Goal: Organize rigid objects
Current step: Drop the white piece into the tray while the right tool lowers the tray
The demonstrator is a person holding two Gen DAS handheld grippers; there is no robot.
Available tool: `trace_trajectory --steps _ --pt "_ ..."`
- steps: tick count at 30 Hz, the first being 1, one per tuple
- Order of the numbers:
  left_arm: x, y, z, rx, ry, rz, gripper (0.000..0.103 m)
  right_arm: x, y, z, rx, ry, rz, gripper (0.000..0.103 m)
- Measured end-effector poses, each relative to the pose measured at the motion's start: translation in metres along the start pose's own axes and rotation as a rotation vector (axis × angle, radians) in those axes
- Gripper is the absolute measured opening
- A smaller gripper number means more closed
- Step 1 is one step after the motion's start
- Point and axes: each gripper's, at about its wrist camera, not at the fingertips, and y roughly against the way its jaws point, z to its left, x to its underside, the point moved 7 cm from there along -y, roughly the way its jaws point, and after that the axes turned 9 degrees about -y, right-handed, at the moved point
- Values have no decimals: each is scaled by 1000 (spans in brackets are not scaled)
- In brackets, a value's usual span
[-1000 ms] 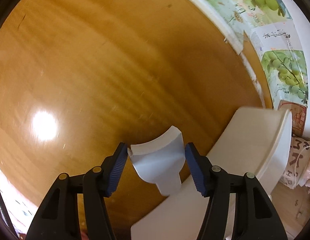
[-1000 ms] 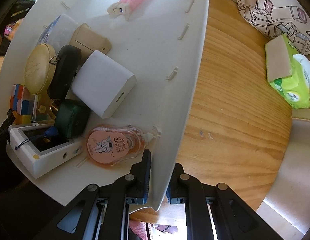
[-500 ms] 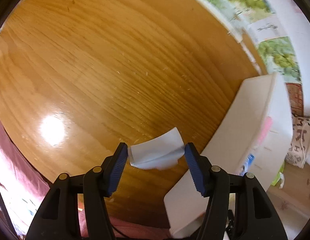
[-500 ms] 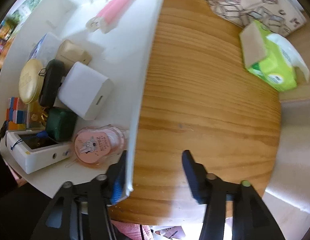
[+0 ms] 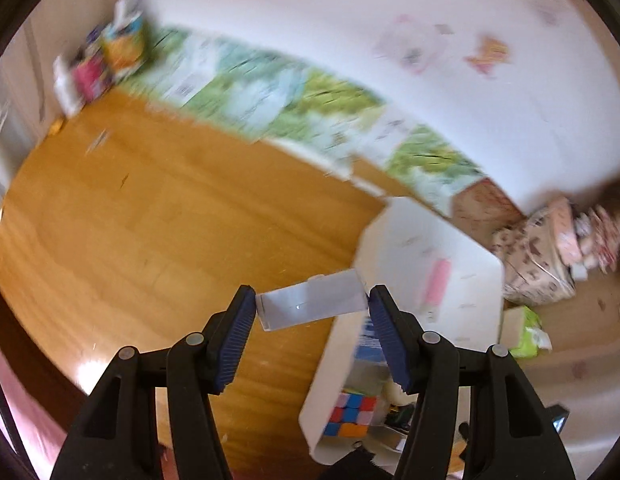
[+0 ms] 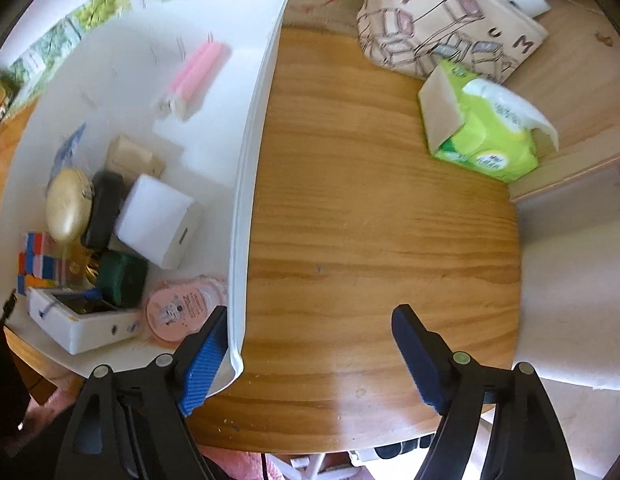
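My left gripper (image 5: 310, 312) is shut on a white plastic piece (image 5: 310, 306), pinched between its blue pads high above the wooden table (image 5: 170, 220). The white bin (image 5: 430, 248) lies lower right of it, with a Rubik's cube (image 5: 350, 416) and a pink stick (image 5: 438, 284) inside. In the right wrist view my right gripper (image 6: 310, 344) has its jaws opening wide. Its left fingertip (image 6: 208, 354) is just inside the bin's wall (image 6: 246, 200), the pads pressing on nothing. The bin holds a white cube box (image 6: 158, 224), a black case (image 6: 104, 208), a green case (image 6: 122, 276) and a pink tape roll (image 6: 182, 308).
A green tissue pack (image 6: 482, 132) and a patterned bag (image 6: 442, 28) sit beyond the right gripper on the table (image 6: 370, 240). Green printed boxes (image 5: 310, 108) line the wall behind the table. A small white box (image 6: 82, 320) sits at the bin's near corner.
The left gripper rose and tilted up with the white piece, bringing the bin and wall into view. The right gripper let go of the bin's wall and opened wide.
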Motion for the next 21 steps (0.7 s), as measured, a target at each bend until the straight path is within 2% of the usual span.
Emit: trace_trajectory --steps 7,11,14,18,20,21 --pt "4 15 -62 146 -194 -111 62 -10 33 -14 -39 -82 -135 85" --pt "18 18 -94 239 -300 -140 62 -15 55 -12 -81 -77 -265 91" --pt "34 9 -117 281 -380 -99 63 -13 60 -8 -127 -80 -318 92" --pt "56 -4 -130 294 -424 -24 63 -7 67 2 -204 -93 -351 92" --pt "64 -9 -132 281 -439 10 63 -6 69 9 -227 -91 -362 102" --pt "68 -11 -133 283 -445 25 63 -4 71 13 -238 -87 -368 103"
